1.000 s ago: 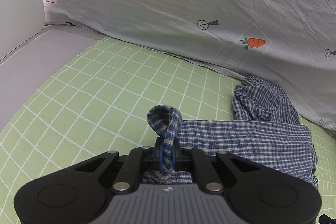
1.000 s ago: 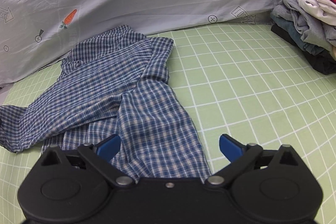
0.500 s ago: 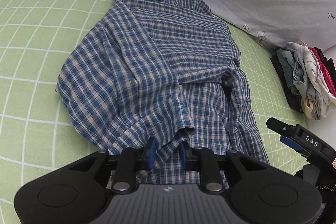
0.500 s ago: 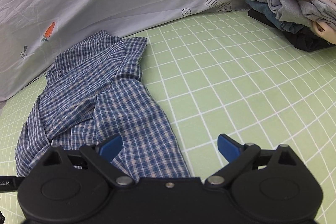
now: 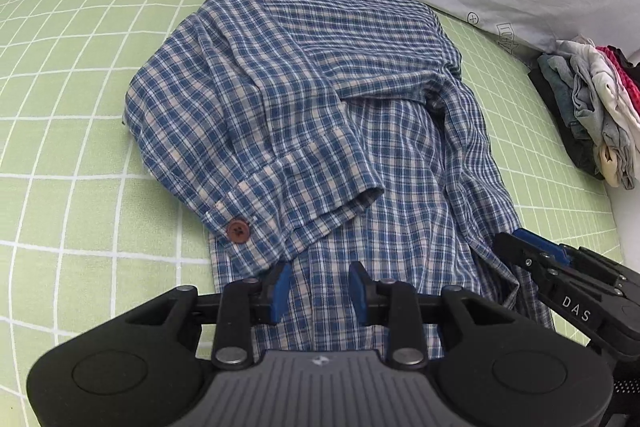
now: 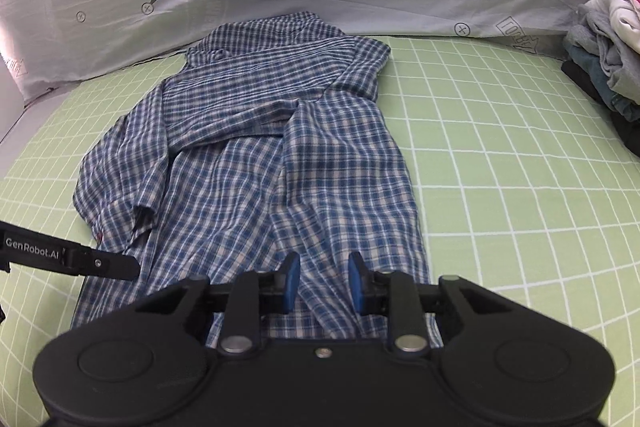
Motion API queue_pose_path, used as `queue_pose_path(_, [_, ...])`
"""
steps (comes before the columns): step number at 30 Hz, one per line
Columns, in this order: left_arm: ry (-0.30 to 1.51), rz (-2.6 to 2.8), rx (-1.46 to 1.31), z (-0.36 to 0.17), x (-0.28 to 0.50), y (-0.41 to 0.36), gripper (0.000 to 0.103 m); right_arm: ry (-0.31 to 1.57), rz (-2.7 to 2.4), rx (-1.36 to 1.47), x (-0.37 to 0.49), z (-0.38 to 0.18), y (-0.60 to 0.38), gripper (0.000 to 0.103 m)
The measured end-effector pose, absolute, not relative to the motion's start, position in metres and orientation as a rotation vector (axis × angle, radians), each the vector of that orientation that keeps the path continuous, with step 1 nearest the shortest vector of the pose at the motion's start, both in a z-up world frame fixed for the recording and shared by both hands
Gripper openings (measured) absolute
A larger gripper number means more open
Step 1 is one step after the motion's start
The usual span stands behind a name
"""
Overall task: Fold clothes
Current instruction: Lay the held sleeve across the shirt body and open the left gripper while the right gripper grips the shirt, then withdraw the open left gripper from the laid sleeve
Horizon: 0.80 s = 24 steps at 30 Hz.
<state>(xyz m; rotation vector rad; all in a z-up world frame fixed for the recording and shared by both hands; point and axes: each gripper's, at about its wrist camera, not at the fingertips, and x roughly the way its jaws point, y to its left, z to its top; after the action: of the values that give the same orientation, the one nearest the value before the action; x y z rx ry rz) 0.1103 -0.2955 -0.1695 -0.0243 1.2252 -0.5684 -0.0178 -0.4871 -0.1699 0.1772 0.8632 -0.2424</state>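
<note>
Two views. Left wrist: the left gripper (image 5: 317, 290), a second ago pinching the sleeve cuff (image 5: 280, 215), has let go; its jaws are opening, nothing between them, cuff now laid over the plaid shirt (image 5: 320, 75) at frame centre. Sleeve fold looks done.

Right wrist: the right gripper (image 6: 323, 282), wide a second ago, is closing at the shirt's lower hem, bottom centre; cloth lies between the pads, no pinch yet. Probably the bottom-up fold next.

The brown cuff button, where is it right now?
In the left wrist view the brown button sits low and left on the folded sleeve cuff of the plaid shirt, just beyond and left of the left claw, near the green checked sheet.
</note>
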Motion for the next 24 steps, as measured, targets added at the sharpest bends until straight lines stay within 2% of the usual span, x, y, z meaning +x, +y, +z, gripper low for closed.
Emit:
queue_pose_path(10, [1.193,-0.479,0.122,-0.166,0.036,-0.289,0.043,0.938,-0.224,0.050,-0.059,-0.186,-0.465,0.027])
queue_pose_path(14, [1.171,-0.453,0.191,-0.168,0.011,-0.290,0.052,0.964,-0.228,0.052,-0.070,-0.198,-0.466,0.029])
queue_pose_path(16, [1.162,-0.440,0.212,-0.168,0.003,-0.289,0.054,0.953,-0.197,0.056,-0.074,-0.198,-0.466,0.017])
queue_pose_path(17, [1.167,-0.436,0.211,-0.168,0.001,-0.288,0.054,0.953,-0.187,0.065,-0.075,-0.198,-0.467,0.001])
queue_pose_path(24, [1.199,-0.393,0.214,-0.169,-0.012,-0.274,0.056,0.866,-0.140,0.160,-0.088,-0.172,-0.463,0.000])
